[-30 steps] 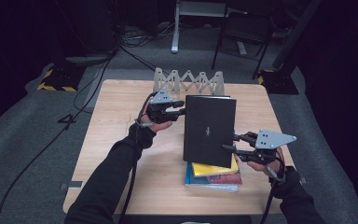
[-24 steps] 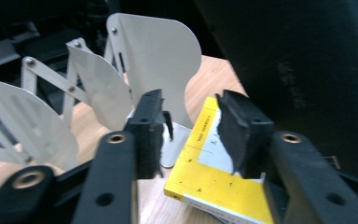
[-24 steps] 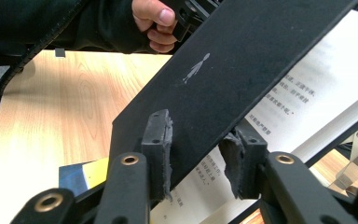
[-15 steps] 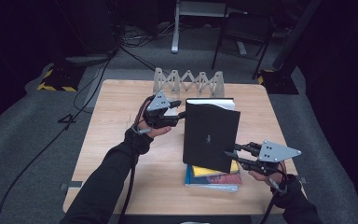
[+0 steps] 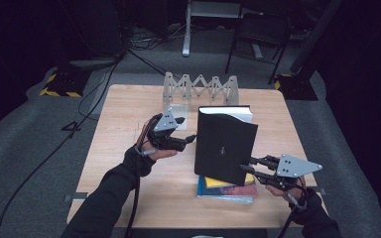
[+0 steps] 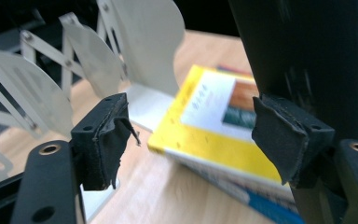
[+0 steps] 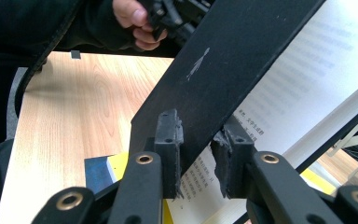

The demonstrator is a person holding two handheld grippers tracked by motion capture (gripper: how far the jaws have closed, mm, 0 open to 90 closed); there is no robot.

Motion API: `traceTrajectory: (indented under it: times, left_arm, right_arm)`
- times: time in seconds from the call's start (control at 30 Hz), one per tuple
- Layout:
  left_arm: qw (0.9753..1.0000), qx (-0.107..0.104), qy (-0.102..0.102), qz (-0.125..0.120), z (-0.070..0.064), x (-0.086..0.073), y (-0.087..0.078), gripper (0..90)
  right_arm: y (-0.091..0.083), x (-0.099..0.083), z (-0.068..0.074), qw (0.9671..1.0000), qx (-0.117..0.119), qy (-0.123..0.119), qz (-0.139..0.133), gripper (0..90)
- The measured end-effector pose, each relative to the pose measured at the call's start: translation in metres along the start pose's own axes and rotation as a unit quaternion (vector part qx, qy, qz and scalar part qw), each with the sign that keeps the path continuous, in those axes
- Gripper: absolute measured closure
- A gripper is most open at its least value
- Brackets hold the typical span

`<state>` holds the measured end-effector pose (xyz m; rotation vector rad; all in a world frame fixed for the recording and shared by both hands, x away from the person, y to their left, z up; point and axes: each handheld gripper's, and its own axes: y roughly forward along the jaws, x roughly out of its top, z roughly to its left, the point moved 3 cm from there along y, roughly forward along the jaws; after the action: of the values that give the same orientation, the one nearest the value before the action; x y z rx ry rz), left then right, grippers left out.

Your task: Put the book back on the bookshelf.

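Observation:
A black hardcover book [image 5: 225,144] stands tilted above the table, its cover hanging open from the white pages [image 7: 298,70]. My right gripper [image 5: 248,166] is shut on the cover's lower corner [image 7: 198,154]. My left gripper [image 5: 188,139] is open at the book's left edge. In the left gripper view [image 6: 193,140] its right pad [image 6: 289,137] sits close against the black cover [image 6: 307,46], and nothing lies between the jaws. Below the raised book lies a small stack with a yellow book [image 5: 218,184] on top, also seen in the left gripper view [image 6: 209,126].
A metal accordion book rack [image 5: 201,89] stands at the back of the wooden table [image 5: 129,109], its plates close in the left gripper view [image 6: 135,51]. Dark floor with cables, a chair and stands lies beyond the table.
The black book has swung up from leaning back to steeper and slid a little right and nearer. My right gripper dropped toward the table's near edge with it; my left gripper drew slightly nearer.

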<state>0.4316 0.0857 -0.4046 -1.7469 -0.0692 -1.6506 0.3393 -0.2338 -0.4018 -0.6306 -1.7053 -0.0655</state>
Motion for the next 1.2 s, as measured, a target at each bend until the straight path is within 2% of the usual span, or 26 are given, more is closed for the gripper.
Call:
traceTrajectory:
  times: [0.03, 0.13, 0.17, 0.27, 0.33, 0.47, 0.53, 0.6, 0.67, 0.77, 0.87, 0.93, 1.0, 1.13, 1.2]
  left_arm:
    - [0.9999, -0.008, -0.004, 0.007, -0.003, -0.005, -0.002, 25.7]
    - [0.9998, -0.014, -0.004, 0.016, -0.004, -0.011, -0.003, 25.1]
    - [0.9995, -0.02, -0.008, 0.024, -0.007, -0.019, -0.004, 24.7]
    - [0.999, -0.031, -0.01, 0.029, -0.01, -0.025, -0.004, 23.8]
    - [0.9978, -0.054, -0.014, 0.035, -0.015, -0.033, -0.004, 23.7]
    - [0.9952, -0.084, -0.013, 0.049, -0.026, -0.044, -0.002, 23.3]
    - [0.9934, -0.102, -0.031, 0.044, -0.029, -0.051, -0.001, 23.6]
    - [0.9926, -0.105, -0.032, 0.053, -0.031, -0.055, 0.001, 24.1]
    - [0.9907, -0.115, -0.03, 0.067, -0.037, -0.06, 0.006, 24.1]
    - [0.9893, -0.124, -0.023, 0.074, -0.043, -0.061, 0.012, 24.2]
    - [0.9865, -0.144, -0.024, 0.074, -0.049, -0.061, 0.021, 27.2]
    - [0.9854, -0.151, -0.017, 0.076, -0.054, -0.06, 0.026, 28.6]
    - [0.9851, -0.155, -0.014, 0.073, -0.057, -0.059, 0.028, 30.3]
    - [0.9827, -0.175, -0.006, 0.06, -0.062, -0.052, 0.032, 36.8]
    - [0.9833, -0.172, 0.002, 0.059, -0.064, -0.048, 0.034, 37.8]
  right_arm:
    - [-0.001, 0.0, 0.001, 1.0, 0.001, 0.0, 0.001, 72.4]
    - [-0.001, -0.001, 0.002, 1.0, 0.001, -0.004, 0.002, 72.5]
    - [-0.002, -0.002, 0.002, 1.0, 0.001, -0.003, 0.003, 72.7]
    - [-0.002, -0.002, 0.002, 1.0, 0.002, -0.001, 0.003, 72.9]
    - [-0.002, -0.003, 0.003, 1.0, 0.002, -0.001, 0.004, 73.0]
    - [-0.003, -0.003, 0.004, 1.0, 0.002, -0.004, 0.006, 73.1]
    - [-0.003, -0.003, 0.004, 1.0, 0.001, -0.005, 0.006, 73.1]
    - [-0.003, -0.003, 0.004, 1.0, 0.001, -0.005, 0.006, 73.1]
    - [-0.003, -0.004, 0.004, 1.0, 0.001, -0.005, 0.005, 73.2]
    - [-0.004, -0.004, 0.006, 0.9999, 0.002, -0.01, 0.005, 73.4]
    - [-0.004, -0.004, 0.007, 0.9999, 0.002, -0.01, 0.006, 73.6]
    - [-0.005, -0.005, 0.008, 0.9999, 0.002, -0.011, 0.006, 73.9]
    - [-0.005, -0.006, 0.009, 0.9999, 0.004, -0.014, 0.007, 74.1]
    - [-0.005, -0.007, 0.009, 0.9999, 0.002, -0.013, 0.008, 74.2]
    - [-0.005, -0.007, 0.009, 0.9999, 0.002, -0.013, 0.007, 74.1]
